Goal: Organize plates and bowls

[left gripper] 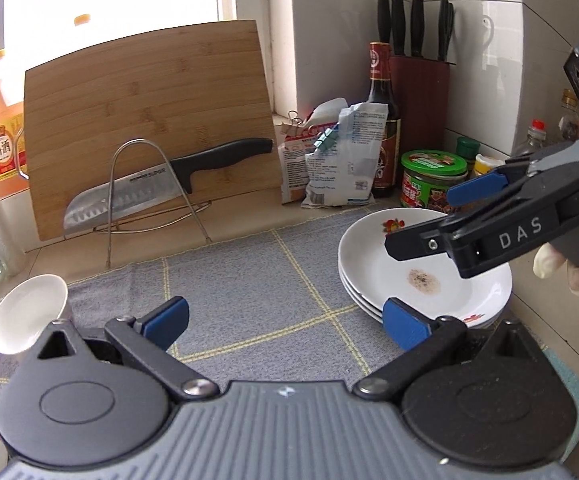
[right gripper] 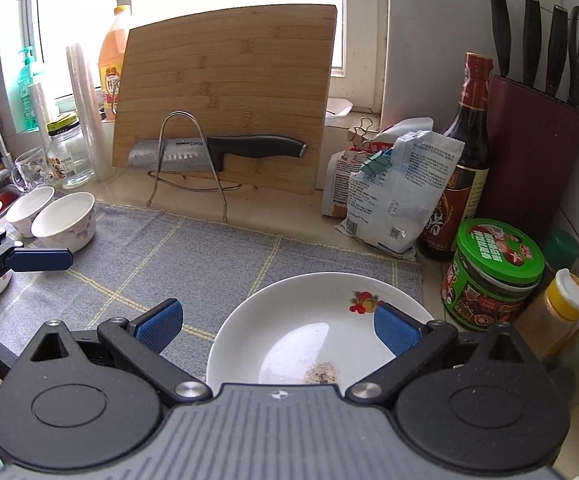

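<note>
The left gripper (left gripper: pixel 285 322) is seen nearest, its jaws spread wide above a grey checked cloth (left gripper: pixel 249 280) with nothing between them. The right gripper (right gripper: pixel 277 326) is likewise held with jaws spread, hovering over a stack of white plates (right gripper: pixel 313 320); no contact with the stack can be made out. The stack is set on the cloth's right side, near the right edge of the worktop (right gripper: pixel 289 216), and a dark speckled stain is shown in the top plate. Two white bowls (right gripper: pixel 65 220) with faint floral prints are placed at the cloth's left edge, side by side, well apart from the plates. Just beside the plates, a green-lidded jar (right gripper: pixel 493 276) and a dark sauce bottle (right gripper: pixel 465 160) are found. Along the back edge, a bamboo cutting board (right gripper: pixel 225 96) is propped upright, with a black-handled knife (right gripper: pixel 217 150) held in a wire rack before it.
</note>
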